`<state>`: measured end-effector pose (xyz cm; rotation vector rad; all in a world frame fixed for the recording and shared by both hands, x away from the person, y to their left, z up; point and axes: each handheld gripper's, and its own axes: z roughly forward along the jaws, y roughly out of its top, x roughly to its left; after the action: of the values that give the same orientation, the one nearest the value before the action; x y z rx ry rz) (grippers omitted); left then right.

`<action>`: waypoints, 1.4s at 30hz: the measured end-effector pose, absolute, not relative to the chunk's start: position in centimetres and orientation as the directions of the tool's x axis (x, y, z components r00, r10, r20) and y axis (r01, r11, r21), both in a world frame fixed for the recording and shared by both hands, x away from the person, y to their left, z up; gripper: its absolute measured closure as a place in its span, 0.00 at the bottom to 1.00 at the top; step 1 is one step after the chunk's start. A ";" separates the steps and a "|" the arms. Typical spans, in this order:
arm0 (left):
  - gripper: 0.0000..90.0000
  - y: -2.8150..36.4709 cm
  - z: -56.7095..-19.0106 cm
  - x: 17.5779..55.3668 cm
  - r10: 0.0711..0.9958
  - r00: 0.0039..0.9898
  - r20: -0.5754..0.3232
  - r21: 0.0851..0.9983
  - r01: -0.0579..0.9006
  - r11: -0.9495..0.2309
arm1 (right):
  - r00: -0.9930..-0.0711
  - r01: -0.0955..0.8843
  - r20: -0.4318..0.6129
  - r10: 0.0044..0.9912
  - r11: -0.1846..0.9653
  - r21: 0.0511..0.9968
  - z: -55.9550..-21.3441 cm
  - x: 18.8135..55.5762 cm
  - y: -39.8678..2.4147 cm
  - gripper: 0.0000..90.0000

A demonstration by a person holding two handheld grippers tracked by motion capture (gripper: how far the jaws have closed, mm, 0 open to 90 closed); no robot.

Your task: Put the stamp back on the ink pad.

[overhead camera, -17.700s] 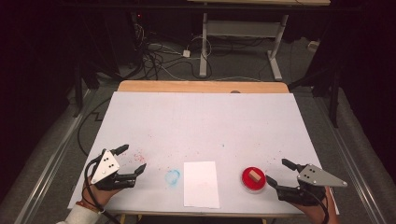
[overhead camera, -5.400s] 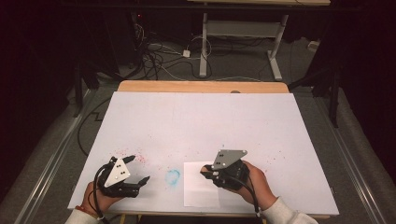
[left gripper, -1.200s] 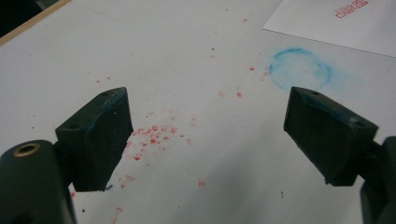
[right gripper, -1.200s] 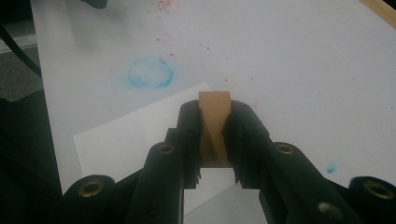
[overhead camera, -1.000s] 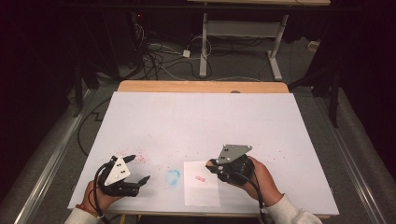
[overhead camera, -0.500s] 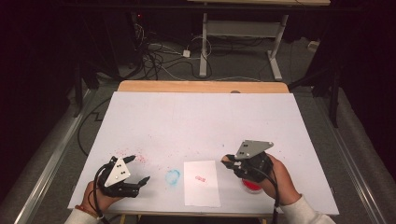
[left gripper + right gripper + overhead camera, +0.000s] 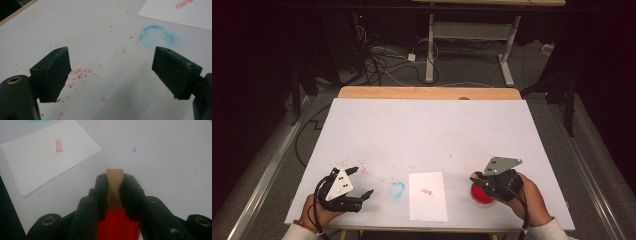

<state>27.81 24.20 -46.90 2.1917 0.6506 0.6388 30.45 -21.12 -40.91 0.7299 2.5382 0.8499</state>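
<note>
Right claw (image 7: 115,185) clamps a wooden stamp (image 7: 114,187) over the red ink pad (image 7: 482,194); left claw (image 7: 111,72) gapes, empty.

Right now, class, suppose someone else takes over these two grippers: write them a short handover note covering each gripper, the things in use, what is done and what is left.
Left gripper: jaws open, holding nothing, resting near the table's front left by the blue ring stain.
Right gripper: jaws shut on the wooden stamp, held over the red ink pad at the front right.
Paper sheet: lies between the grippers on the white table, bearing one red stamp mark.
Done: one print on the paper.
Left: probably re-ink for another print, or set the stamp down; I cannot tell whether it touches the pad.
</note>
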 end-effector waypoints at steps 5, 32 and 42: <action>0.16 24.2 -46.9 27.8 0.621 0.747 0.237 0.767 0.248 -0.591 | -0.790 0.395 -0.169 0.590 0.699 0.595 -42.1 30.7 -22.1 0.83; 0.16 24.2 -46.9 27.8 0.620 0.745 0.246 0.763 0.246 -0.598 | -0.794 0.455 -0.120 0.596 0.713 0.533 -44.5 30.8 -23.0 0.83; 0.16 24.1 -46.8 27.7 0.619 0.745 0.249 0.764 0.242 -0.598 | -0.796 0.437 -0.110 0.595 0.690 0.577 -43.6 30.7 -23.1 0.69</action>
<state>27.74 24.14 -46.79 2.1981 0.6443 0.6511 30.65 -23.06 -43.65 0.8186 2.6142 0.7841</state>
